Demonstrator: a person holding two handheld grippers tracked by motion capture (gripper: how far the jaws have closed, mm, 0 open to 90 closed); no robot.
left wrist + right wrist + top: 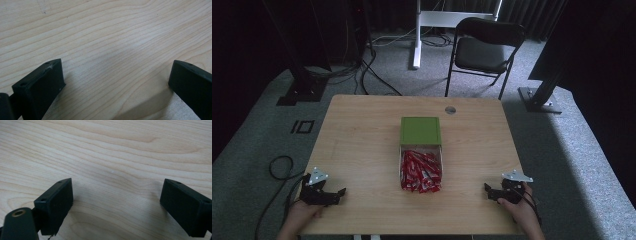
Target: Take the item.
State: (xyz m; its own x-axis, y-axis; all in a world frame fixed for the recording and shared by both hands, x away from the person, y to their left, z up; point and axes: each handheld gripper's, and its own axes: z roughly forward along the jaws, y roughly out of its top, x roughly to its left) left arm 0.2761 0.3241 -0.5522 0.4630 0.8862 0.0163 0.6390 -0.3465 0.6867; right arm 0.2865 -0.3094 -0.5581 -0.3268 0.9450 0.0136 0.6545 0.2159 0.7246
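A clear box (440,159) full of several red packets (420,171) sits in the middle of the wooden table (362,145), its green lid (420,130) lying just behind it. My left gripper (338,194) rests near the front left corner, held by a hand, jaws wide apart over bare wood (115,70). My right gripper (490,192) rests near the front right corner, also open, with nothing between its jaws (117,192). Both point inward toward the box, well away from it.
A round grey grommet (450,109) sits in the table's far edge. Behind the table stand a black folding chair (484,50), a white stand leg (417,35) and dark frame posts. Cables lie on the grey carpet at the left (279,167).
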